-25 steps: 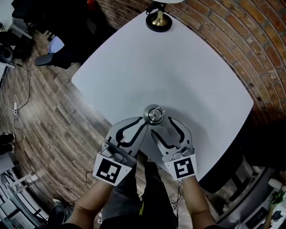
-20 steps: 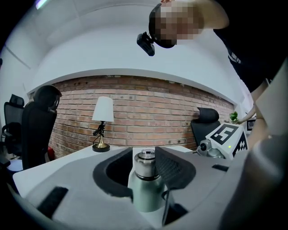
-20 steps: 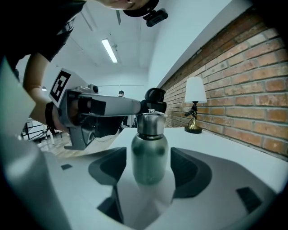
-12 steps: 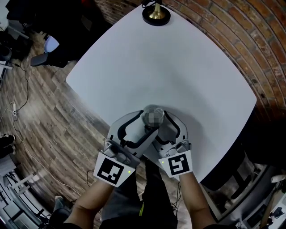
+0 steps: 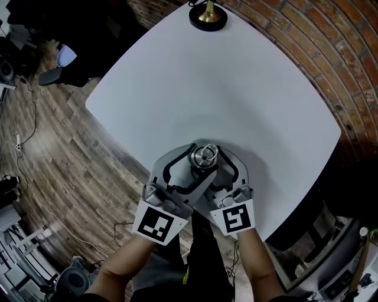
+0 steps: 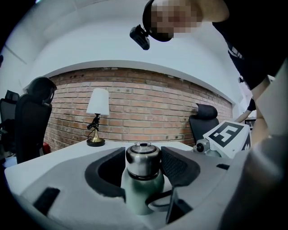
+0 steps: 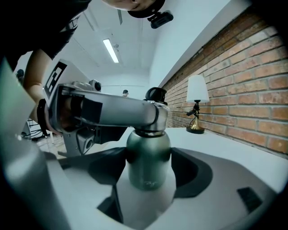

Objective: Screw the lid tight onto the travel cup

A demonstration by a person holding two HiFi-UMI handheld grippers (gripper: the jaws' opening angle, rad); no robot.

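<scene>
The travel cup [image 5: 204, 156] stands upright near the white table's front edge, with a green body [image 7: 148, 157] and a steel lid [image 6: 143, 159] on top. My left gripper [image 6: 143, 168] is level with the lid. Its jaws have just been opening and now stand open, one dark pad [image 6: 105, 173] on each side of the lid. The grey left jaw [image 7: 108, 112] crosses the right gripper view at lid height. Lower down, my right gripper [image 7: 148, 168] is open wide around the green body, pads close on both sides.
A brass-footed lamp [image 5: 208, 15] with a white shade [image 6: 97, 101] stands at the table's far corner. The table [image 5: 236, 88] ends just in front of the cup. Black office chairs [image 6: 27, 117] stand beside the table, and a brick wall [image 7: 252, 90] lies behind.
The left gripper was shut beside the cup; it has moved in and opened around the lid. The right gripper has closed in from the right and now straddles the cup's body.
</scene>
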